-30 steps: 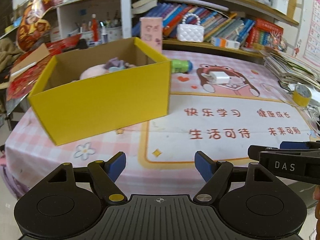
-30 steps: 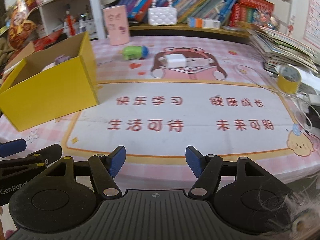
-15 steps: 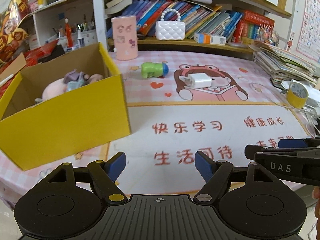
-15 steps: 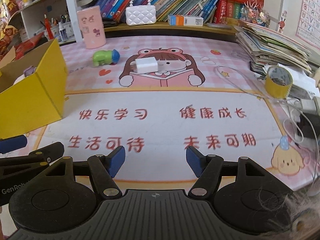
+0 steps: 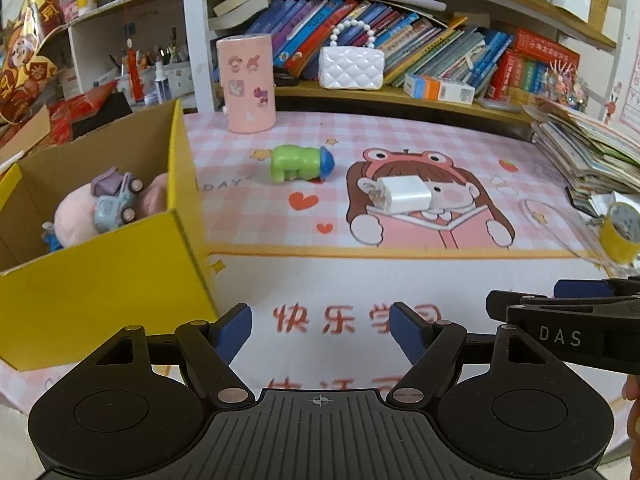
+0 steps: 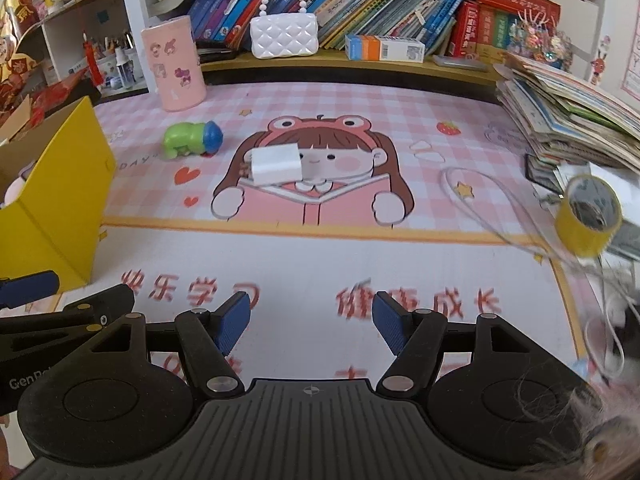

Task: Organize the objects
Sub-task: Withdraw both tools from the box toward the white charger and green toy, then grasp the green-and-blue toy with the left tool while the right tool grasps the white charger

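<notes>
A yellow cardboard box (image 5: pixel 104 280) (image 6: pixel 68 196) stands at the left of the table and holds a pink plush (image 5: pixel 72 220) and a small toy car (image 5: pixel 116 204). On the pink mat lie a green and blue toy (image 5: pixel 300 162) (image 6: pixel 192 140) and a white charger block (image 5: pixel 404 194) (image 6: pixel 278 164). My left gripper (image 5: pixel 320 330) hovers open over the mat's near edge, beside the box corner, with nothing between its blue pads. My right gripper (image 6: pixel 311 322) is open too, empty, with the charger well ahead of it.
A pink cylinder (image 5: pixel 246 84) and a white quilted purse (image 5: pixel 352 66) stand at the back by the bookshelf. A stack of books (image 6: pixel 568 120) fills the right side, with a yellow tape roll (image 6: pixel 588 216) and a white cable (image 6: pixel 496 208) near it.
Both grippers have slid to the right and toward the shelf. The box has shifted to the left of both views, and the charger and green toy look nearer. Jaws unchanged.
</notes>
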Demonstrator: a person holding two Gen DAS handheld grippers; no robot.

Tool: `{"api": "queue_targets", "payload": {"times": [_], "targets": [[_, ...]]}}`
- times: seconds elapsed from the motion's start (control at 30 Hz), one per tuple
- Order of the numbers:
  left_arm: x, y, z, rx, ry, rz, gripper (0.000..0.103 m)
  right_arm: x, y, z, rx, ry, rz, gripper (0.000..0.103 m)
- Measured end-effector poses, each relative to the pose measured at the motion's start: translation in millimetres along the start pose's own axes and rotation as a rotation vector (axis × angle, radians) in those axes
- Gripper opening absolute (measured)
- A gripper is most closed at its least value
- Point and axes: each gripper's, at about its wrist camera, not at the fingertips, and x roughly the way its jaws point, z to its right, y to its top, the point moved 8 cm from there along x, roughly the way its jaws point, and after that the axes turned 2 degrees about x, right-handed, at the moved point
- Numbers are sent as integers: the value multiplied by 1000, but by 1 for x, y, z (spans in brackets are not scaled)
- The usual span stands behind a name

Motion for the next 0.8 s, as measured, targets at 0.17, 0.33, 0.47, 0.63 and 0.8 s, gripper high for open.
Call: {"api": "queue_targets", "payload": {"times": [0.17, 0.33, 0.47, 0.63, 0.8], "targets": [[10, 16, 6, -8, 36, 18, 78, 14, 19, 9, -10, 35, 4, 65], [21, 35, 6, -18, 76, 35, 78, 29, 41, 18, -24, 54, 23, 65], [33, 48, 7, -20, 103, 39, 78, 44, 58, 25, -36, 62, 37, 65], [47, 65, 8, -29, 129, 48, 78, 62, 73, 24, -66, 93, 51, 65], [63, 86, 5, -40, 161, 64, 78, 81, 79, 12, -114, 141, 60, 65]]}}
